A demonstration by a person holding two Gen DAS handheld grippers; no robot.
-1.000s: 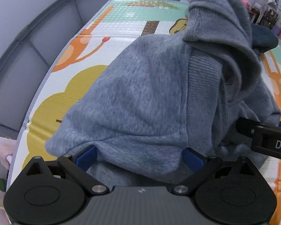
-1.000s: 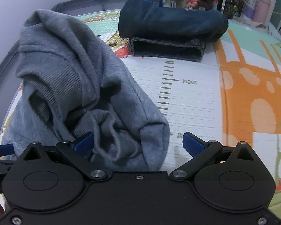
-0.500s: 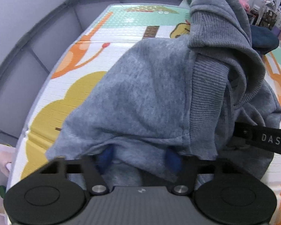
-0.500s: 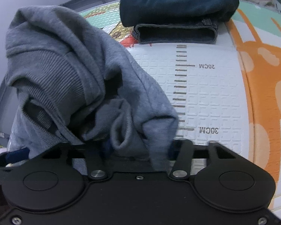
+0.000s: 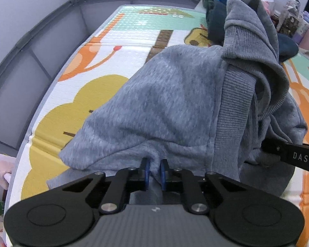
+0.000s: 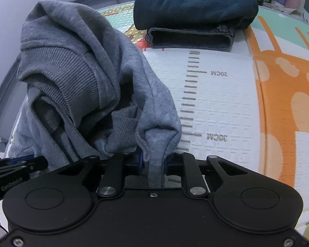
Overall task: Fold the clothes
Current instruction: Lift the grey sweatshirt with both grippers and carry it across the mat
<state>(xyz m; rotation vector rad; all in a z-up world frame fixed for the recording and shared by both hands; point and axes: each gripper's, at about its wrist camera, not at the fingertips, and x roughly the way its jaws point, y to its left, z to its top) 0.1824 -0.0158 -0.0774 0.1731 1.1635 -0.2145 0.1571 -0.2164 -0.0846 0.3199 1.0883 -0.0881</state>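
Both grippers, left gripper (image 5: 154,171) and right gripper (image 6: 153,161), have just been closing, and their fingers now pinch the near edge of the grey hoodie (image 5: 175,103), heaped on the play mat (image 6: 226,103). Lifting well probably means raising both hands evenly, then drawing them apart so the cloth hangs flat.

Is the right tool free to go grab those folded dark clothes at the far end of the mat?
Probably not yet. The right tool is shut on the grey hoodie. The mat leading to the folded dark clothes looks bare, though.

Home: cartoon play mat (image 5: 105,90), fenced playpen (image 5: 41,47)
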